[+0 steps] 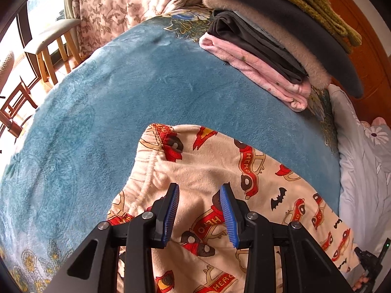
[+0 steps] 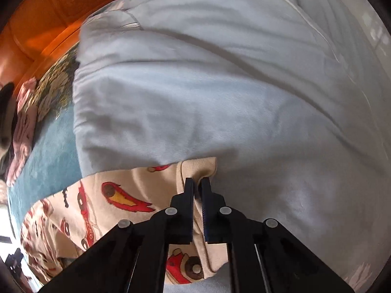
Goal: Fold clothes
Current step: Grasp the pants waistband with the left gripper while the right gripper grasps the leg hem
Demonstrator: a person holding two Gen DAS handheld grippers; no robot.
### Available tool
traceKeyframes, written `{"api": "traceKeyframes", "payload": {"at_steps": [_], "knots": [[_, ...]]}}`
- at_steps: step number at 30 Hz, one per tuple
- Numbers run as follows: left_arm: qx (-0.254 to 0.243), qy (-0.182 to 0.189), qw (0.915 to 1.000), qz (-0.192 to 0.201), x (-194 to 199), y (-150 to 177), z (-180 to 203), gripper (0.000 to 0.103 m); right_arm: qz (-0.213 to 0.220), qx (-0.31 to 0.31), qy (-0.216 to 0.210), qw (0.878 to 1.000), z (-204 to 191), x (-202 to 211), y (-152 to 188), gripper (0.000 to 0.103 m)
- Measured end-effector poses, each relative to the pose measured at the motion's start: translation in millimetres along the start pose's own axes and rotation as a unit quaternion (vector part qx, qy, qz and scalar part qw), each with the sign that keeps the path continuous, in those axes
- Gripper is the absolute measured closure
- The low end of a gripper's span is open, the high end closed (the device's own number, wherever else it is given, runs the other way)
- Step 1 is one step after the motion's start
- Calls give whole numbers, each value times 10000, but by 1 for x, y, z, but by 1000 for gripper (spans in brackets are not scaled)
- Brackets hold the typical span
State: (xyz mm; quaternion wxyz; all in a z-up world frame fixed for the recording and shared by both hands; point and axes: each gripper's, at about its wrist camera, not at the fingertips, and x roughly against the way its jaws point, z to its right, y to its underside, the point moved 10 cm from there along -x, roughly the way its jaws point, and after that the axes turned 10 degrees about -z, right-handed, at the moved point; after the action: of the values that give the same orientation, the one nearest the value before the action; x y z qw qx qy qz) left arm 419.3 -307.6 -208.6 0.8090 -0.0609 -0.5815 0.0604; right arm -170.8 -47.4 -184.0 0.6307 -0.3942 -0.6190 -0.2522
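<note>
Cream pyjama trousers printed with red cars and black bats lie on a blue plush blanket. My left gripper hovers over the waistband end, its blue pads apart and pressing on nothing. In the right wrist view the same trousers reach to the edge of a pale grey quilt. There my right gripper is shut on the hem of a trouser leg, and the cloth puckers between its tips.
A stack of folded clothes, pink, dark grey, beige and olive, stands at the back right of the bed. A wooden headboard runs behind it. A floral cover lies at the far end, and wooden chairs stand on the left by the window.
</note>
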Motion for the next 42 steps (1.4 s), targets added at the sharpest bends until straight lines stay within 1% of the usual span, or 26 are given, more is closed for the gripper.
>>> {"api": "traceKeyframes", "payload": {"at_steps": [1, 3, 6, 8, 9, 10, 12, 13, 14, 16, 17, 20, 22, 23, 25, 26, 27, 28, 29, 30, 34, 36, 38, 40, 42], "knots": [[14, 7, 10000, 11, 2, 0, -1, 64, 67, 207, 93, 9997, -6, 6, -3, 102], [23, 9, 10000, 35, 5, 0, -5, 64, 378, 365, 394, 9978, -4, 21, -20, 102], [76, 18, 10000, 7, 9, 2, -12, 64, 644, 36, 759, 9950, 24, 31, -50, 102], [77, 36, 10000, -16, 11, 4, -16, 64, 611, -80, 913, 9939, 40, 27, -52, 102], [63, 40, 10000, -12, 13, 5, -18, 64, 503, -139, 834, 9951, 43, 24, -47, 102], [49, 42, 10000, -6, 14, 6, -20, 64, 357, -232, 618, 9972, 42, 18, -41, 102], [42, 50, 10000, -4, 15, 8, -23, 61, 271, -478, 452, 9975, 43, 14, -30, 102], [61, 71, 10000, -22, 15, 10, -25, 57, 227, -548, 351, 9976, 43, 11, -26, 96], [76, 92, 9999, -39, 14, 11, -26, 56, 178, -618, 251, 9976, 44, 8, -22, 79], [75, 115, 9999, -64, 13, 13, -27, 56, 14, -756, 52, 9971, 45, 0, -11, 54], [70, 121, 9999, -75, 13, 14, -27, 56, -40, -824, -49, 9966, 46, -2, -6, 53], [28, 172, 9998, -119, 11, 15, -23, 56, -85, -1013, -29, 9948, 50, -7, -2, 52], [-17, 209, 9997, -151, 10, 15, -20, 56, -142, -1155, -81, 9932, 51, -12, -2, 52], [-30, 213, 9996, -163, 9, 15, -20, 56, -141, -1229, -173, 9922, 50, -14, -1, 52], [-52, 219, 9996, -187, 8, 15, -19, 55, -201, -1203, -460, 9915, 38, -14, 1, 52], [-42, 219, 9995, -204, 6, 15, -19, 55, -263, -1093, -534, 9922, 30, -15, 3, 53], [-28, 226, 9995, -226, 4, 15, -19, 55, -293, -937, -417, 9943, 24, -15, 6, 56], [-19, 231, 9994, -248, 2, 14, -19, 55, -324, -781, -300, 9960, 19, -14, 9, 77], [-25, 229, 9994, -267, 0, 14, -18, 55, -355, -624, -184, 9973, 14, -13, 12, 91], [-48, 224, 9993, -287, -3, 14, -16, 55, -379, -471, -69, 9981, 9, -13, 15, 91], [-135, 258, 9989, -362, -10, 12, -9, 55, -208, -22, 284, 9994, -2, 2, 14, 92], [-173, 271, 9987, -399, -13, 12, -6, 55, 132, -20, 462, 9988, 1, 18, 2, 92], [-177, 271, 9985, -433, -16, 12, -5, 55, 458, -112, 551, 9974, 7, 33, -13, 92], [-158, 296, 9983, -468, -17, 13, -6, 55, 680, -117, 758, 9947, 11, 42, -31, 92], [-143, 323, 9982, -495, -18, 13, -8, 55, 713, -150, 836, 9938, 11, 41, -43, 92]]}}
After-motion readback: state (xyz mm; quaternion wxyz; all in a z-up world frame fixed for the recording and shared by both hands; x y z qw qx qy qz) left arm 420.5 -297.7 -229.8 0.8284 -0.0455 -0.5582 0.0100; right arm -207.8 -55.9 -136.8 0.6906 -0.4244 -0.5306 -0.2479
